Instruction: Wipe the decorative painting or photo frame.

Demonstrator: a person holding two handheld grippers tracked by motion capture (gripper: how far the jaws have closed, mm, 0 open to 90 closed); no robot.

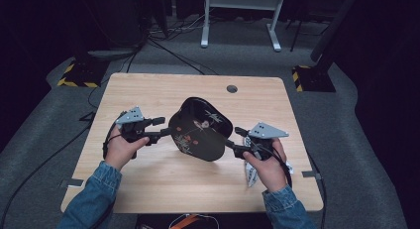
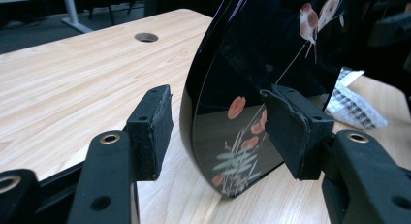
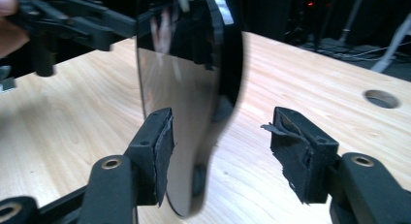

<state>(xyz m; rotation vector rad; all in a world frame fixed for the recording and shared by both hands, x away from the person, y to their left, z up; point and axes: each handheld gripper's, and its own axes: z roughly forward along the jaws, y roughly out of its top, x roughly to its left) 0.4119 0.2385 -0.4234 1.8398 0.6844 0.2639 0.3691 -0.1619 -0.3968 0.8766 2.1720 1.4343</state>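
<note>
High view looks forward and down over the whole counter (image 1: 148,90). Both gripper views sit low and close, facing each other across the shared black tray (image 1: 200,130).

I see a light wooden table (image 1: 148,90) — black lacquered tray (image 1: 200,130) standing on edge, a crumpled packet (image 1: 251,174) lying near the right edge.

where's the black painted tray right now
In the high view the black painted tray stands tilted on edge mid-table, between the left gripper and the right gripper, below the round hole.
</note>
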